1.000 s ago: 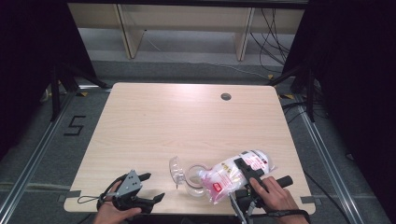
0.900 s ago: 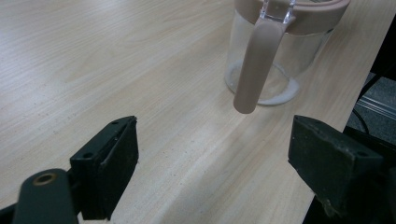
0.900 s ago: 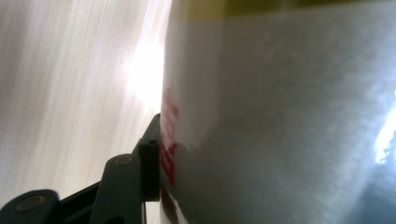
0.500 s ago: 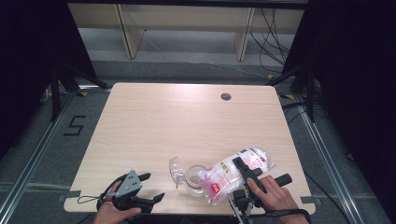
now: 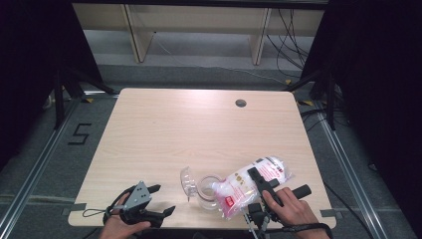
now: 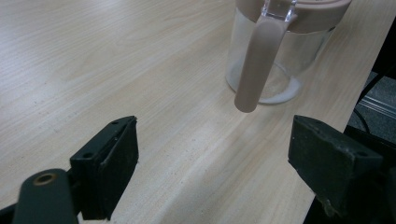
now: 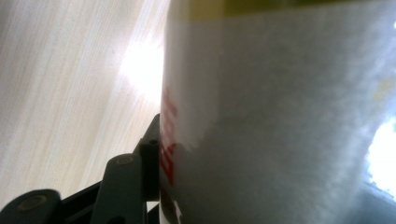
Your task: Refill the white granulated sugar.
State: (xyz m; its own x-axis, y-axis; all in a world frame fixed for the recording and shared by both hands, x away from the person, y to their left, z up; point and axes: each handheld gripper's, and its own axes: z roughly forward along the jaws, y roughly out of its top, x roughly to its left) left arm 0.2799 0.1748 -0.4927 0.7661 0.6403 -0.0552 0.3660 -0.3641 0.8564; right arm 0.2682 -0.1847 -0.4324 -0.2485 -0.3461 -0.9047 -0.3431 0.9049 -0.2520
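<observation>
Clear plastic bag of white powder (image 5: 251, 181) with red print is clamped in my right gripper (image 5: 260, 183), its long axis slanting down-left so its mouth meets the glass jar (image 5: 206, 189) with its pink rim. My left gripper (image 5: 157, 201), jaws apart, idles left of the jar.

In the high view, a jar (image 5: 206, 189) stands on the table (image 5: 199, 129) at lower centre, its hinged lid (image 5: 186, 180) standing open on its left. A bag (image 5: 251, 181) lies tilted just right of it, its lower end over the jar's mouth. The right gripper (image 5: 263, 186) sits on the bag; the left gripper (image 5: 160, 199) is at the lower left, apart from the jar.
</observation>
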